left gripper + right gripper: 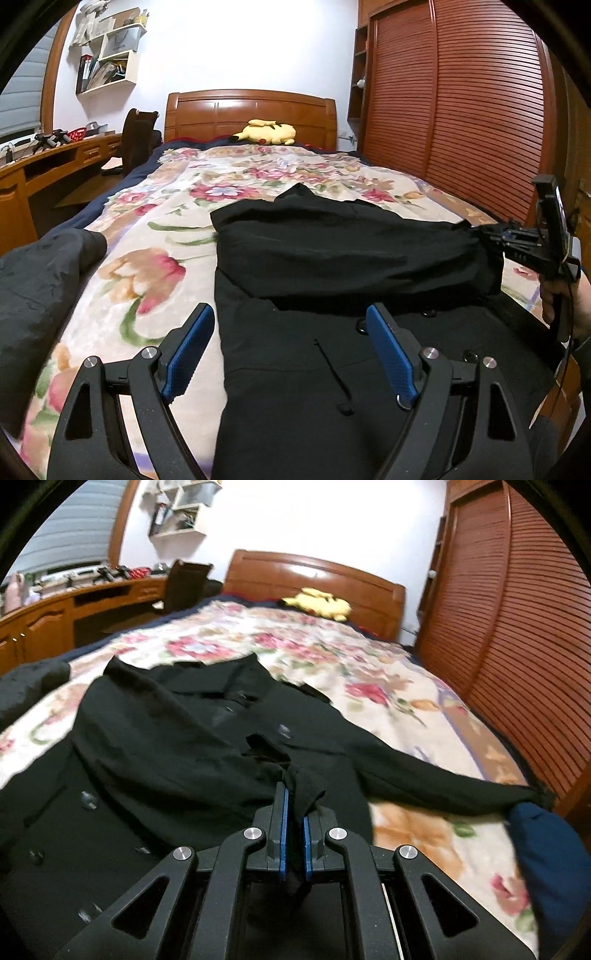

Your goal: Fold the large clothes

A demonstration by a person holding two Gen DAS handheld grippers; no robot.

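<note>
A large black buttoned coat (332, 369) lies lengthways on the flowered bedspread (155, 240). One sleeve (351, 251) is folded across its chest. My left gripper (291, 350) is open and empty, hovering over the coat's lower left part. My right gripper (495, 236) is at the right, shut on the cuff of that folded sleeve. In the right wrist view the right gripper (294, 830) pinches the black cuff (303, 786) between its blue pads, above the coat (147, 746). The other sleeve (443, 786) stretches out to the right on the bedspread (369, 672).
A dark grey garment (40, 295) lies at the bed's left edge. A yellow plush toy (267, 132) sits by the wooden headboard (251, 110). A desk and chair (138, 136) stand left; a slatted wardrobe (461, 110) stands right. A blue bundle (546, 849) lies at the right.
</note>
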